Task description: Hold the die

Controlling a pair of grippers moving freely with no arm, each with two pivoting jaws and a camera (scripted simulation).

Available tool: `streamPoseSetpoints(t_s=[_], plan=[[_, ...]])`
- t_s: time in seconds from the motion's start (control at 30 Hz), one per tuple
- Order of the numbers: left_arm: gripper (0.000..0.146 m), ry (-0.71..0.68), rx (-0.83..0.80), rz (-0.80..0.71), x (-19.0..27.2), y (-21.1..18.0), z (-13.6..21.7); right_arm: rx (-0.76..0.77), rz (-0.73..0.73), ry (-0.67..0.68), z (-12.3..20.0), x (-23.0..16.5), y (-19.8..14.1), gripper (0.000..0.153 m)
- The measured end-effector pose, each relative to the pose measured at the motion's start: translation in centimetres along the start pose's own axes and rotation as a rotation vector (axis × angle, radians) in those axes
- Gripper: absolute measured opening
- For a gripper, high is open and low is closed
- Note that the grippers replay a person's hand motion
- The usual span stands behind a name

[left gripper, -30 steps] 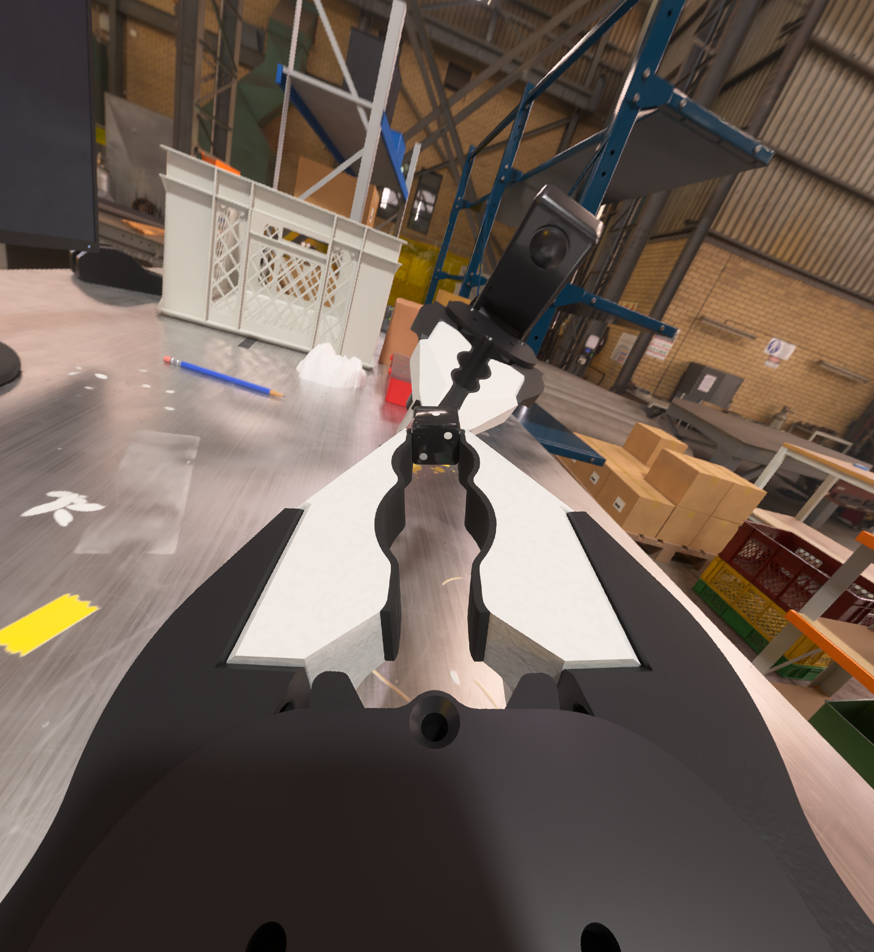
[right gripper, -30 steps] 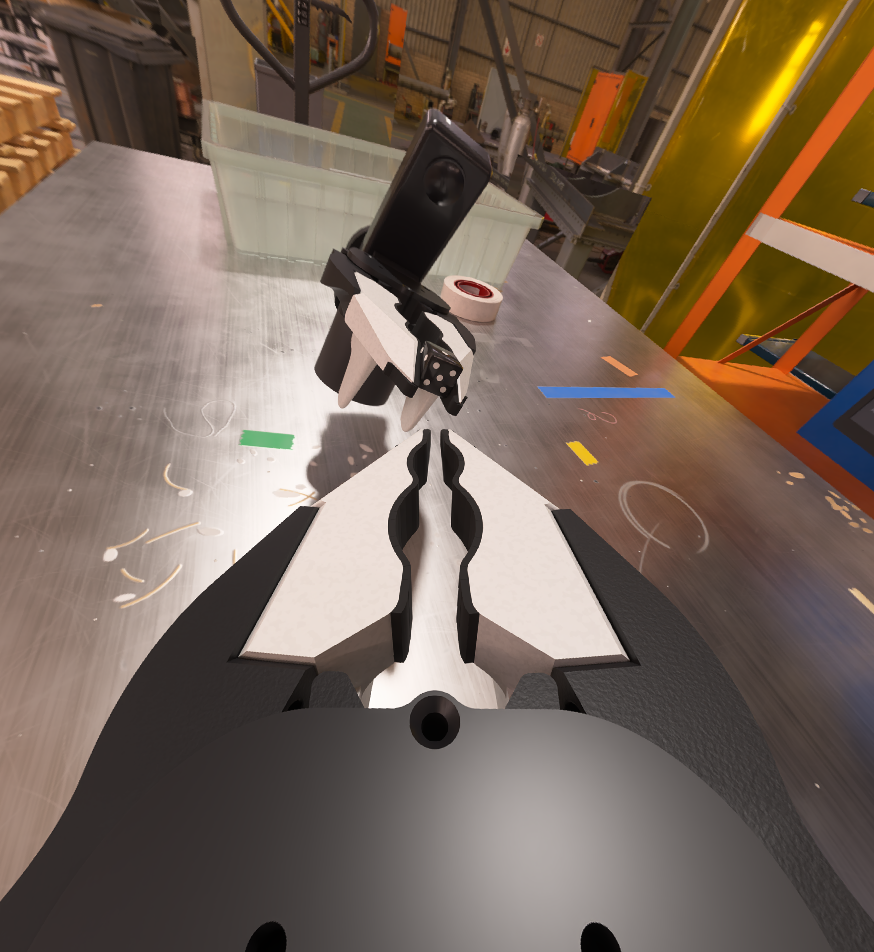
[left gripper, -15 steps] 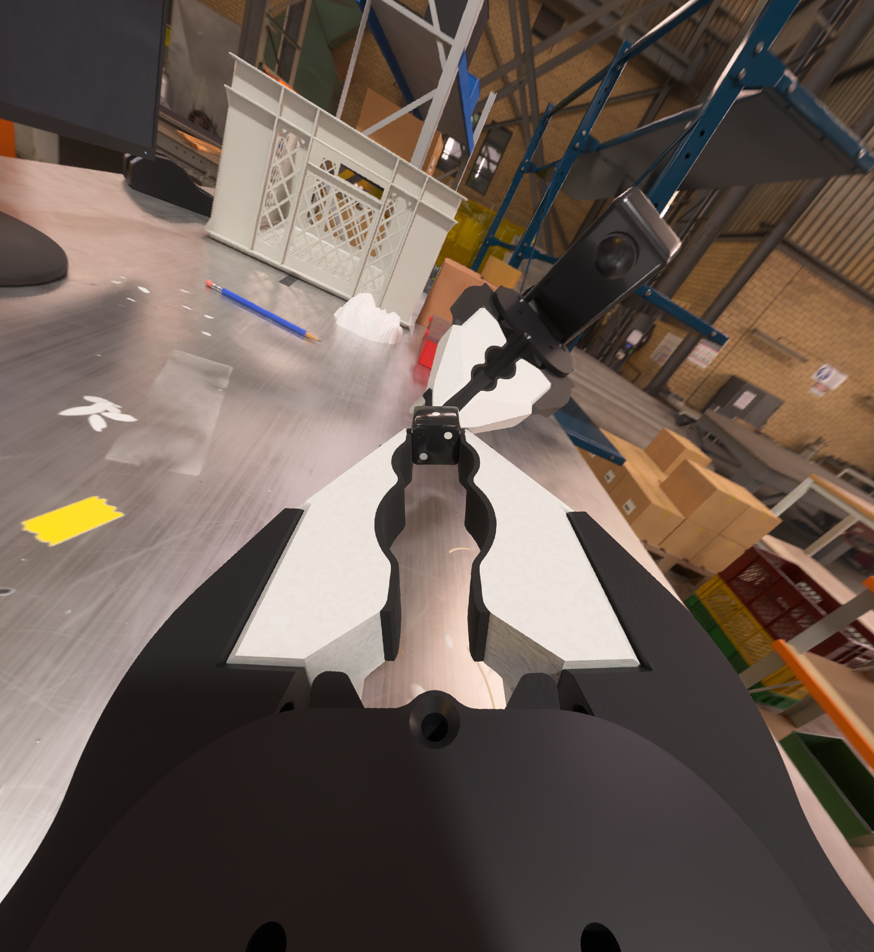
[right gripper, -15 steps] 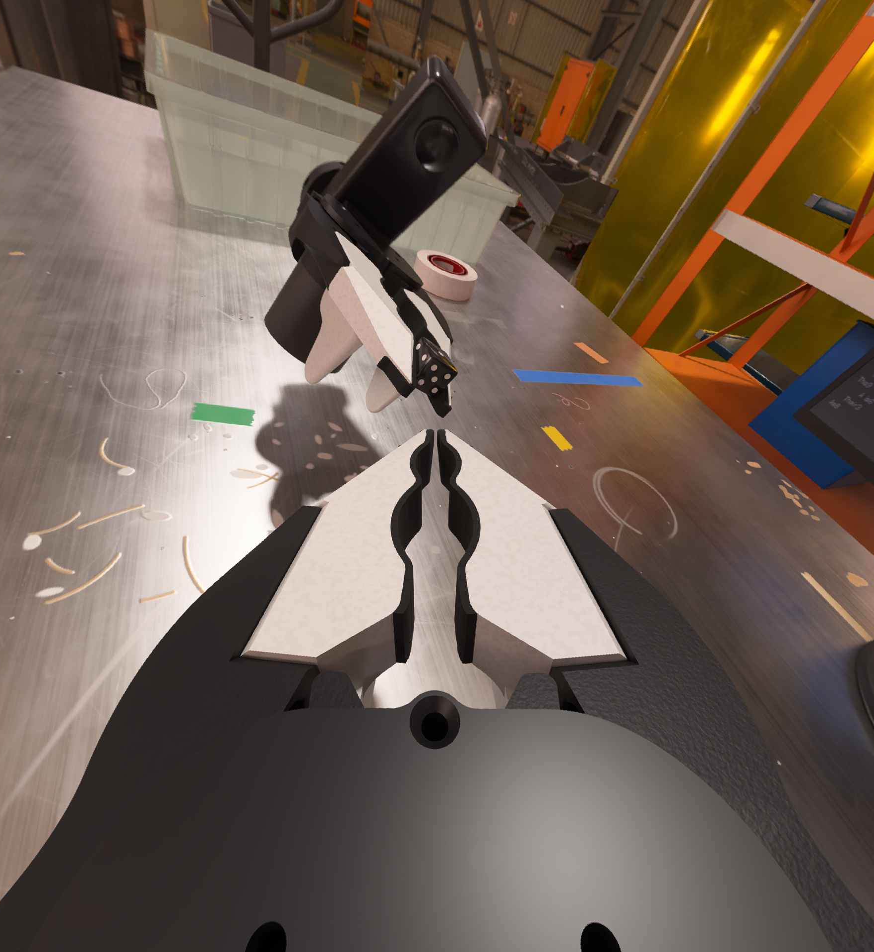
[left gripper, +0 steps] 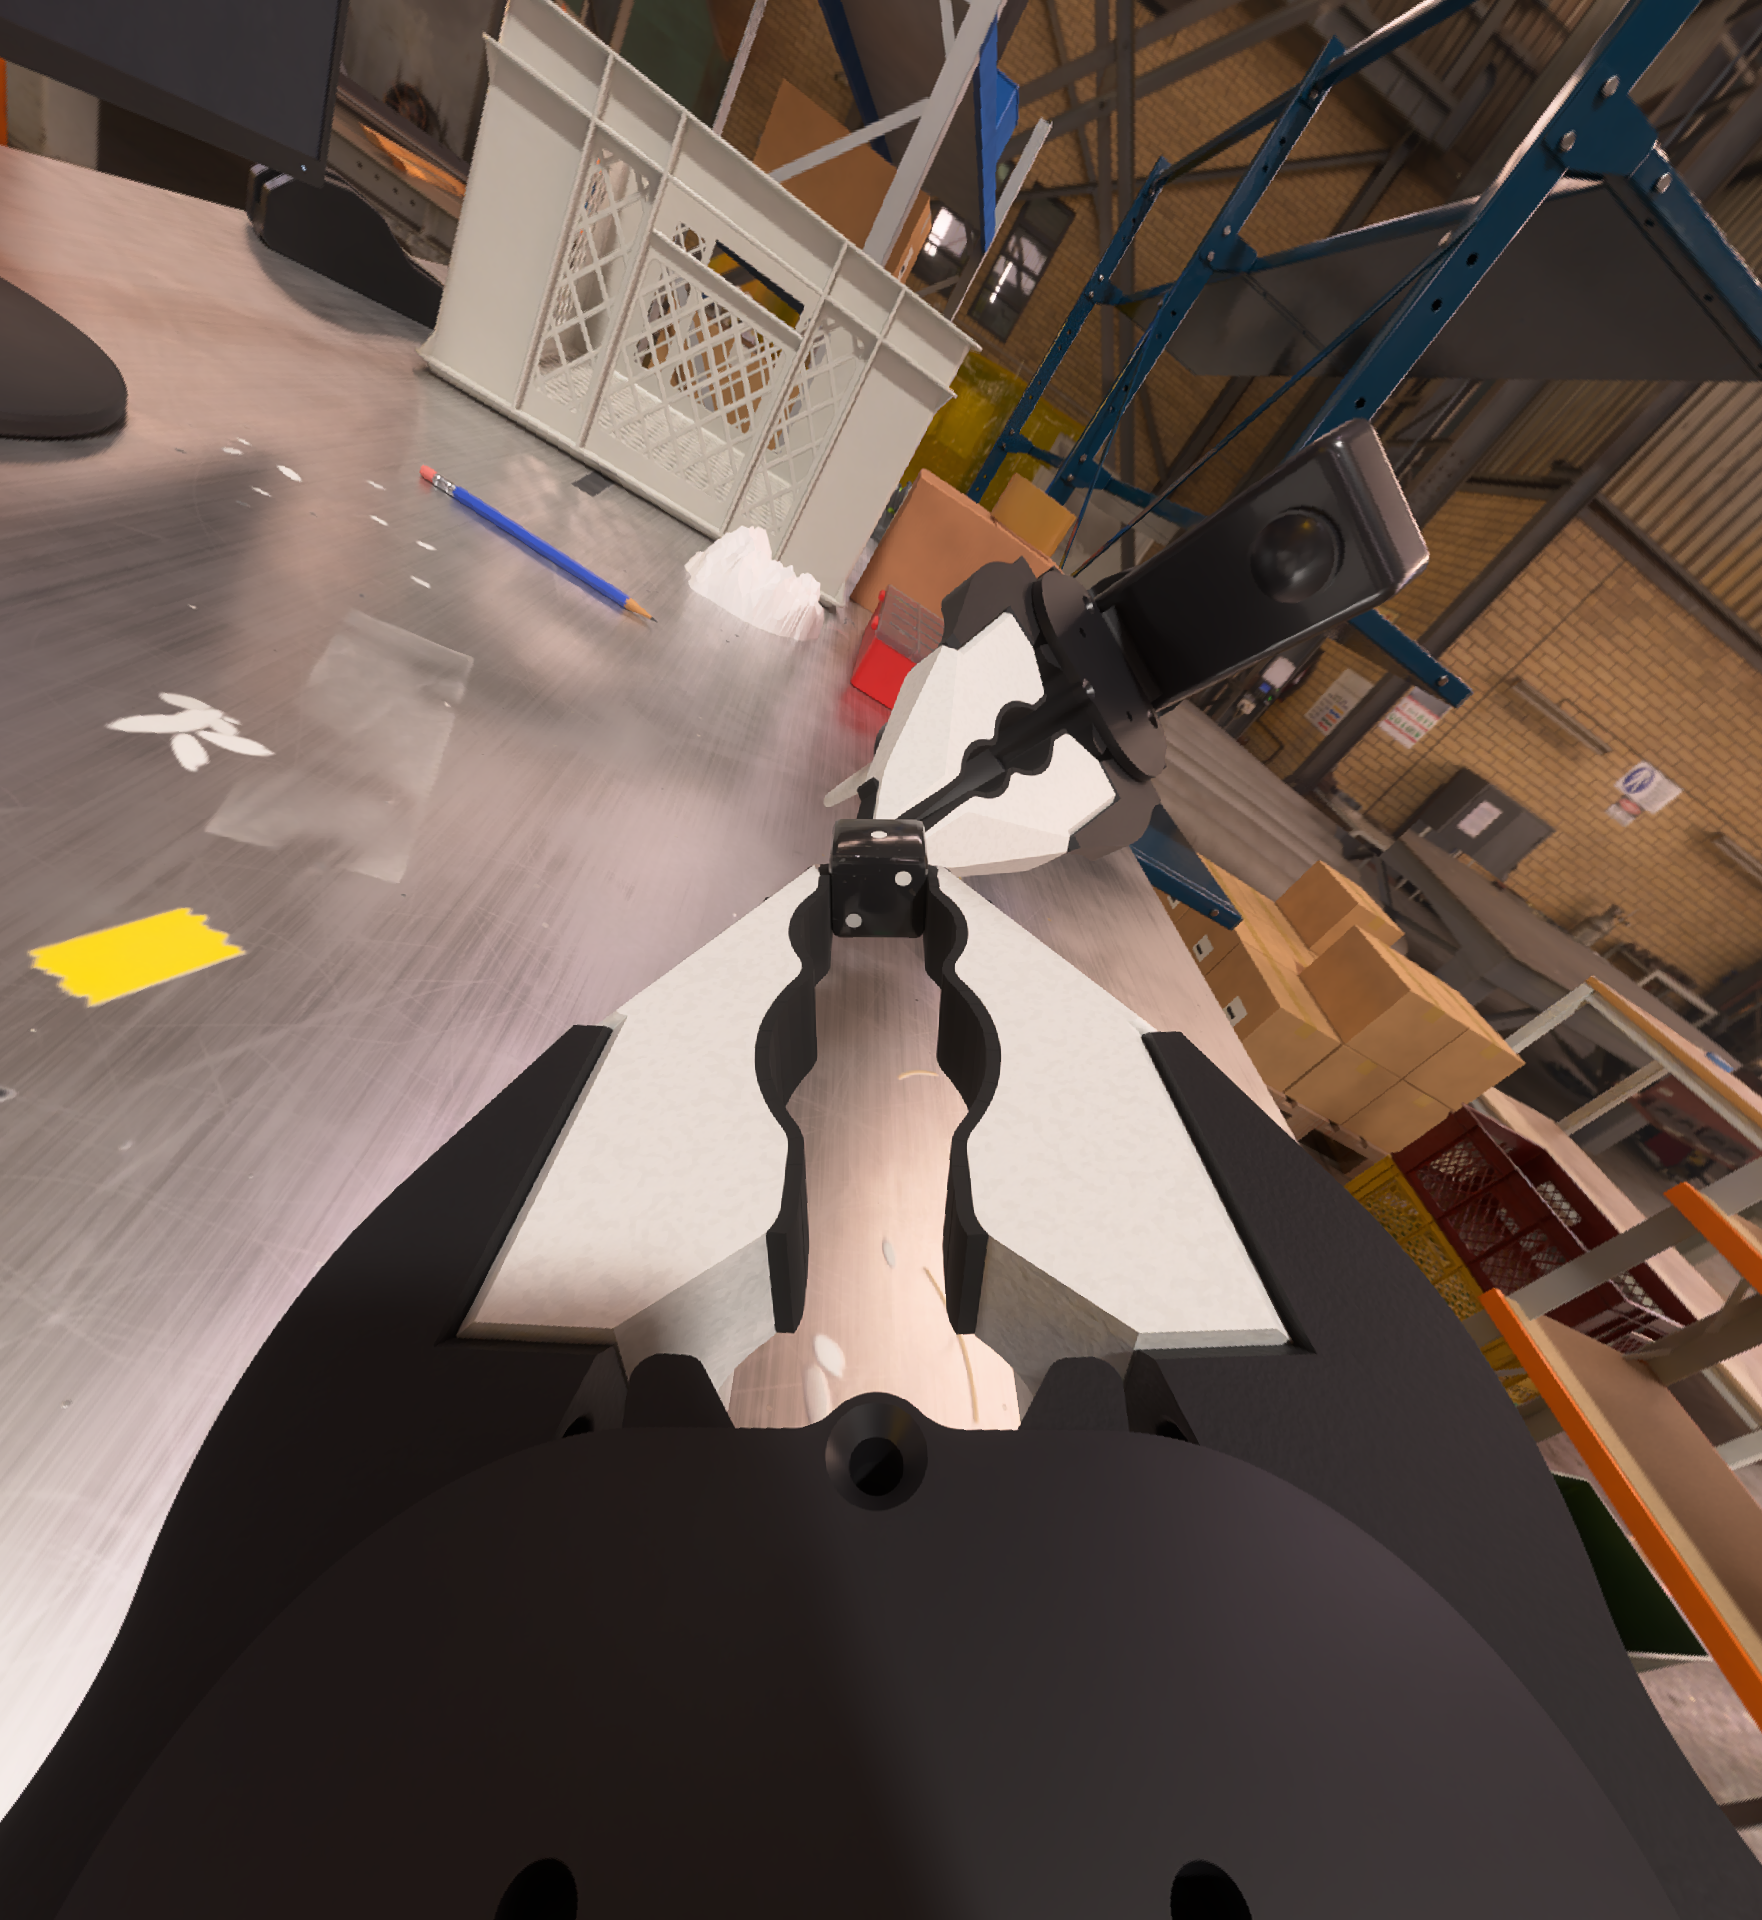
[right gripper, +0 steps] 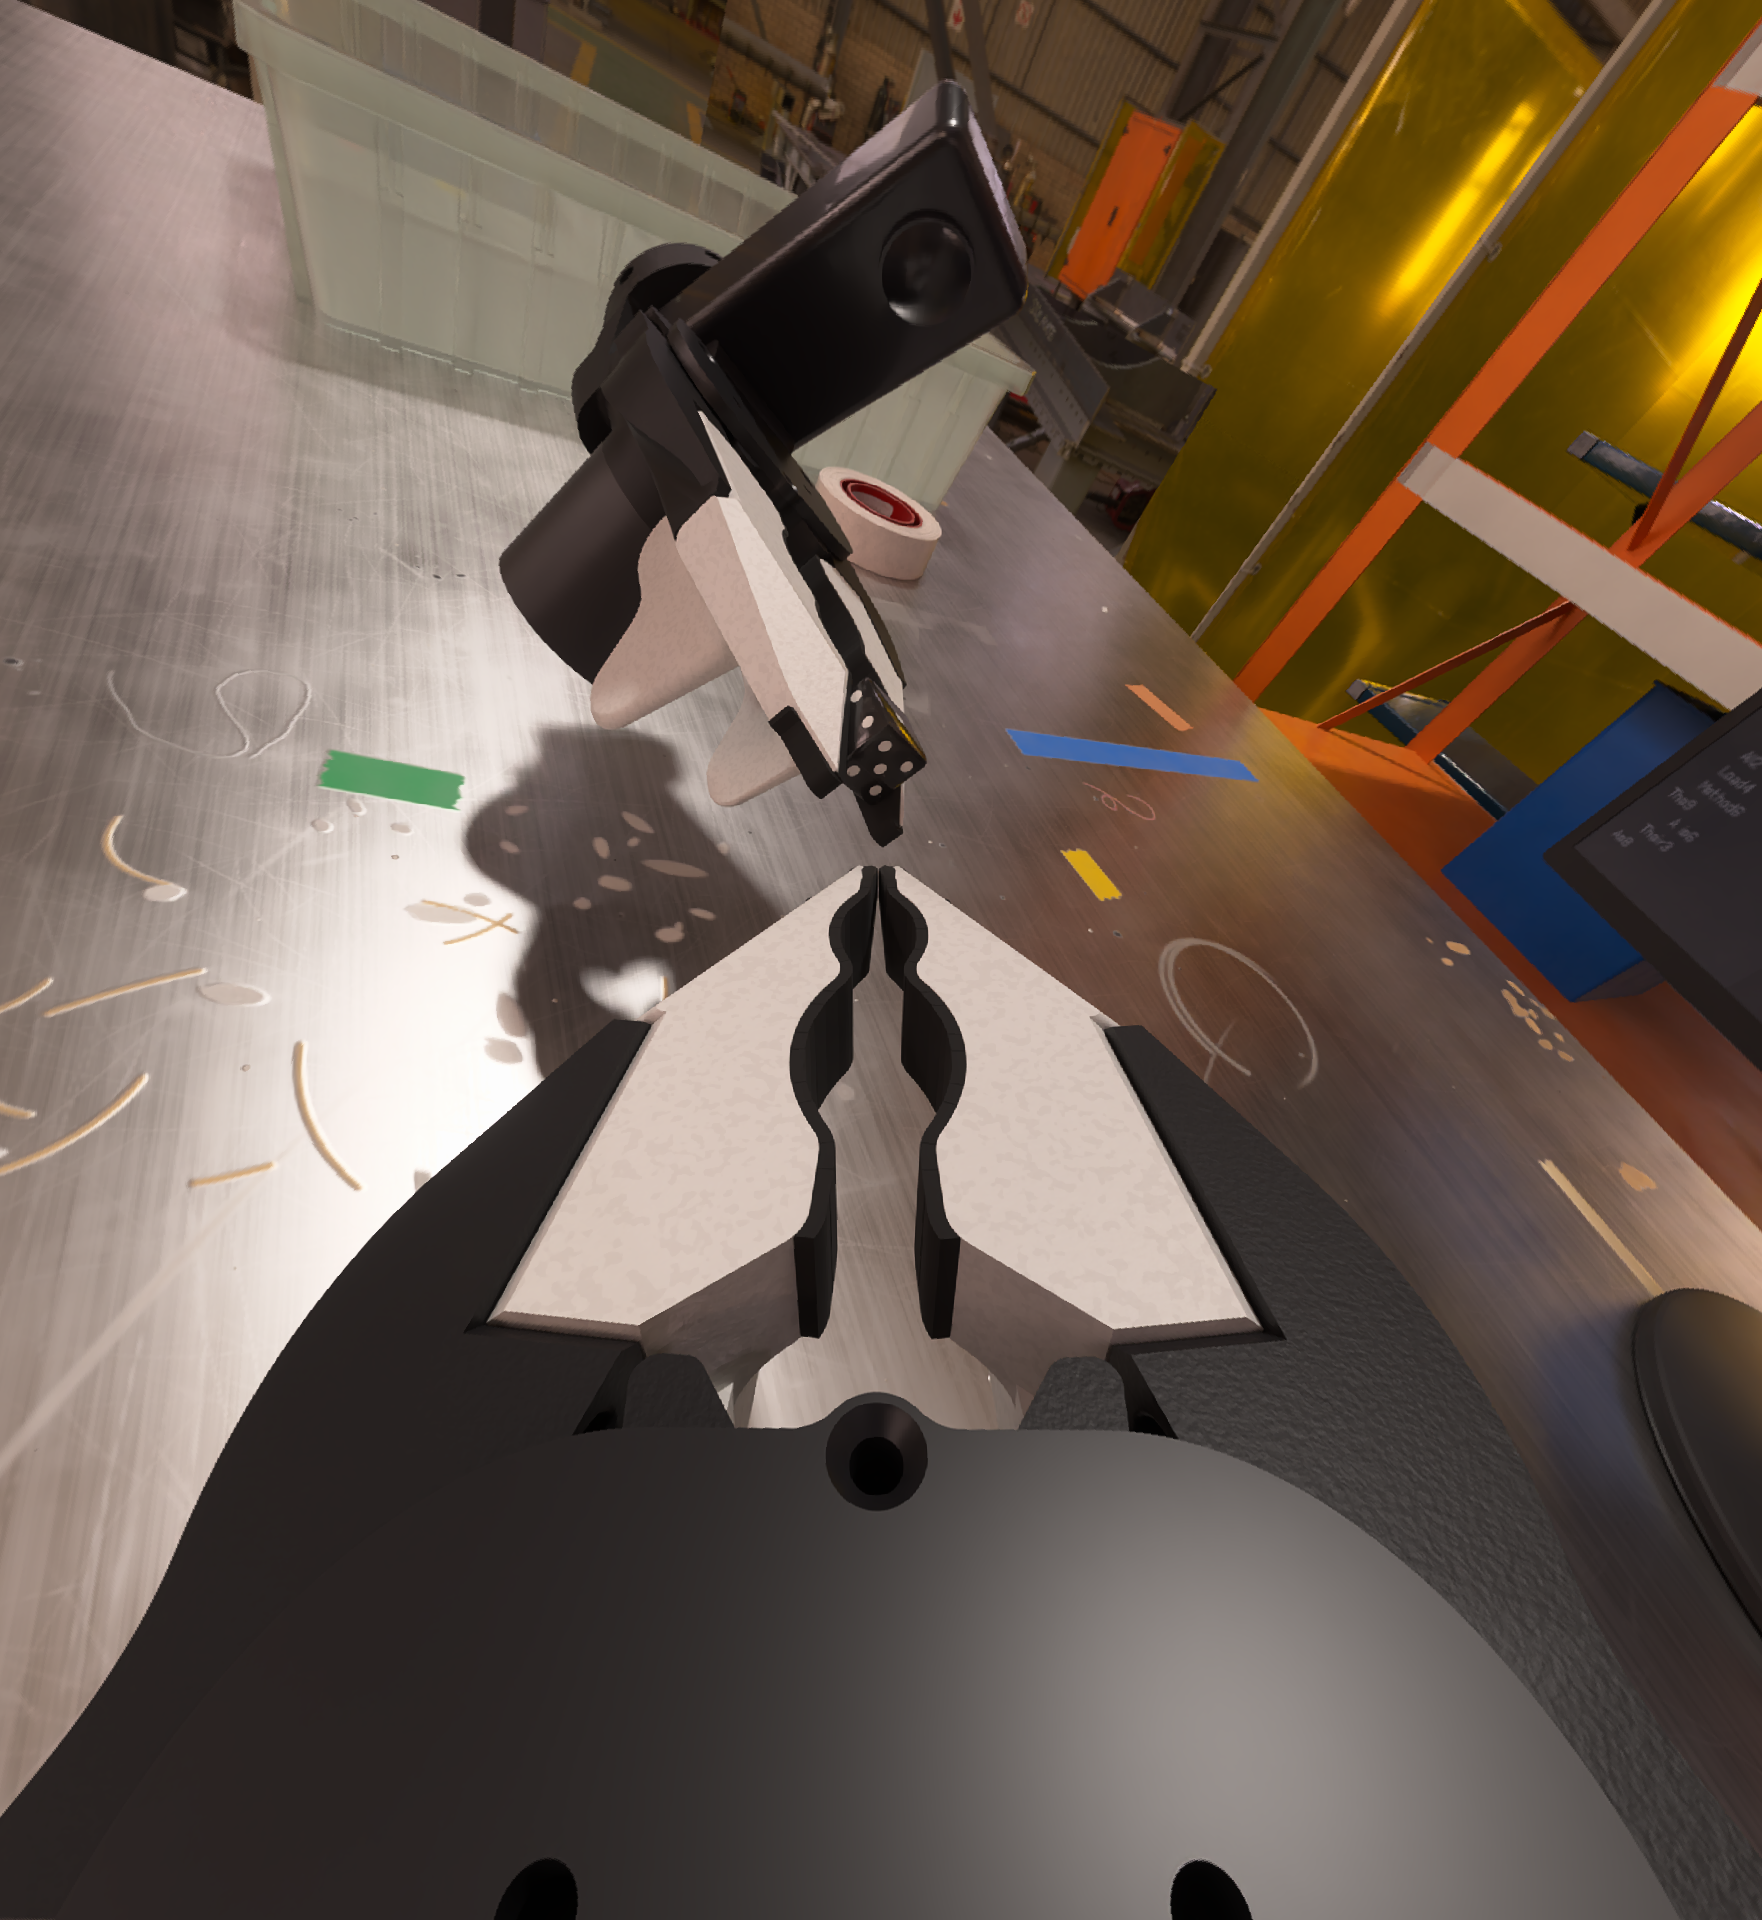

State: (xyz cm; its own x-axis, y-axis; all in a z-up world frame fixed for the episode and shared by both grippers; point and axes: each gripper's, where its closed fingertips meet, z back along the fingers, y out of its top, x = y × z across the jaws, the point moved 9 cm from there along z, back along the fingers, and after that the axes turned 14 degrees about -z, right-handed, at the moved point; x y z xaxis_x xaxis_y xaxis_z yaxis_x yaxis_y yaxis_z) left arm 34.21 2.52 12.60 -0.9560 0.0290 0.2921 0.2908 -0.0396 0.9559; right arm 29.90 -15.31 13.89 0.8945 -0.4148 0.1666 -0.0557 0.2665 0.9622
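Observation:
A black die with white pips [left gripper: 875, 896] is pinched between the fingertips of my left gripper [left gripper: 877, 883], which holds it above the metal table [left gripper: 233, 1091]. In the right wrist view the die [right gripper: 887, 748] sits in the tilted left gripper [right gripper: 872, 774], just beyond my right gripper [right gripper: 875, 883]. The right gripper is shut and empty, with its tips a short gap from the die. In the left wrist view the right gripper [left gripper: 903, 805] points its closed tip at the top of the die.
On one side are a white lattice crate [left gripper: 690, 343], a blue pencil [left gripper: 534, 545], crumpled paper [left gripper: 752, 582], a red block [left gripper: 882, 665] and a monitor base [left gripper: 4, 364]. On the other are a translucent bin [right gripper: 503, 229] and a tape roll [right gripper: 882, 520]. The table edge runs close on the right.
Both grippers have tilted and drawn closer, tip to tip. The left gripper keeps hold of the die and the right gripper stays shut.

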Motion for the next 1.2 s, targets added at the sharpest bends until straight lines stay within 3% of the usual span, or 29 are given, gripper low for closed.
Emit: streamPoseSetpoints(t_s=[0.17,0.27,0.37,0.63,0.83,1.2], plan=[[0.016,-0.064,0.006,0.007,0.8,0.0,-1.0,-0.028,0.024,0.019,-0.9,-0.7,-0.5,0.000],[0.016,-0.020,-0.059,-0.192,2.1,1.7,-2.6,-0.012,0.017,0.011,-1.5,-0.7,-0.5,0.001],[0.016,0.003,-0.044,-0.175,2.0,2.1,-2.5,-0.015,0.052,0.008,-1.6,-0.5,0.1,0.002],[0.016,0.034,-0.030,-0.117,0.5,1.0,-1.3,-0.059,-0.044,0.026,-1.3,0.7,-0.6,0.002],[0.016,-0.002,0.044,0.002,-0.5,0.2,-0.6,0.011,-0.207,0.051,-0.5,1.8,-0.9,0.003],[0.016,0.006,0.088,0.057,-0.7,0.1,-0.2,0.086,-0.254,0.109,-0.1,1.3,-0.5,0.003]])
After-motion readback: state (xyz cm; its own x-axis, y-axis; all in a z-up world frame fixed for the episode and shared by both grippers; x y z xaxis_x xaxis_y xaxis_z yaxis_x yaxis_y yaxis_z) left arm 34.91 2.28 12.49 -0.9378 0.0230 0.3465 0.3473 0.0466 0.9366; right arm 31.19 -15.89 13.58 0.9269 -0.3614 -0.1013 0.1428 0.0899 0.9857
